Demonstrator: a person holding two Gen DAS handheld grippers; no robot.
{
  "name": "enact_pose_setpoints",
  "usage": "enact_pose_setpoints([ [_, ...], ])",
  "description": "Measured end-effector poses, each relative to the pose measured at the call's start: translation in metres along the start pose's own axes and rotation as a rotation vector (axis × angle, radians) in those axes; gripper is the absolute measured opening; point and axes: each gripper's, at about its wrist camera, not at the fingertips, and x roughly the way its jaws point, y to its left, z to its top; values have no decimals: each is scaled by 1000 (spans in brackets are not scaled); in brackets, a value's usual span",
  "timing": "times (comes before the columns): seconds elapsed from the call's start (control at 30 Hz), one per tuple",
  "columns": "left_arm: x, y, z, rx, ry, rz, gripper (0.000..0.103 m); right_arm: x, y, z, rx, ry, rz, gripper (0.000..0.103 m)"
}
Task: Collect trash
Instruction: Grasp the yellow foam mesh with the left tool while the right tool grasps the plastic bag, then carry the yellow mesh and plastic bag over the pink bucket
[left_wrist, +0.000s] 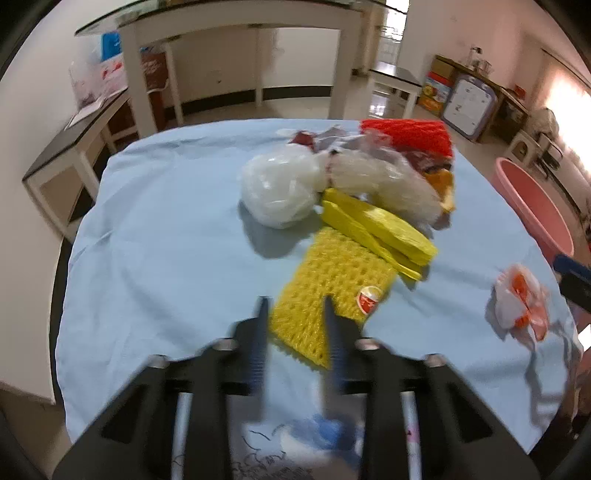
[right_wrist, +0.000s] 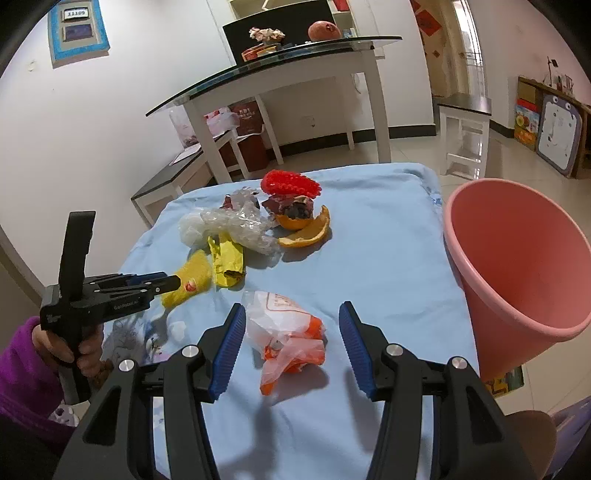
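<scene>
On the blue-clothed table (right_wrist: 388, 240), my left gripper (left_wrist: 294, 306) is shut on the near end of a yellow foam net (left_wrist: 325, 269). From the right wrist view, that left gripper (right_wrist: 168, 285) pinches the yellow foam net (right_wrist: 192, 278) from the left. My right gripper (right_wrist: 291, 308) is open, its blue pads either side of an orange-and-white plastic bag (right_wrist: 288, 332) without touching it. The pile behind holds a yellow wrapper (right_wrist: 227, 262), crumpled clear plastic (right_wrist: 236, 225), orange peel (right_wrist: 306, 230) and a red foam net (right_wrist: 290, 182).
A pink bin (right_wrist: 517, 258) stands tilted off the table's right edge. Behind the table are a glass-topped white table (right_wrist: 280, 62) and low benches (right_wrist: 177, 177). A hand in a purple sleeve (right_wrist: 26, 365) holds the left gripper.
</scene>
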Motion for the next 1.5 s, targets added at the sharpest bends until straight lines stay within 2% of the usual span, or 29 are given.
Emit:
enact_pose_setpoints([
  [0.03,-1,-1,0,7,-5,3,6,0,1,0,-2,-2,0,52],
  [0.07,-3,-3,0,8,-7,-8,5,-1,2,0,-3,-3,1,52],
  [0.43,-45,-2,0,-32,-117,-53,3,6,4,-8,-8,42,18,57],
  [0.8,-70,-6,-1,-67,-165,-94,3,21,3,-15,2,103,38,58],
  [0.87,-71,-7,-1,-72,-167,-94,3,20,3,-16,-1,106,39,52],
  [0.93,-71,-9,0,-77,-168,-94,3,21,2,-18,1,111,37,36],
  [1.03,-73,-11,0,-80,-170,-95,3,23,-1,-19,19,120,37,24],
  [1.27,-79,-17,2,-83,-187,-92,3,8,2,-15,8,56,72,20],
  [1.5,-87,-36,13,-71,-222,-117,3,-14,-8,-6,41,-24,59,20],
])
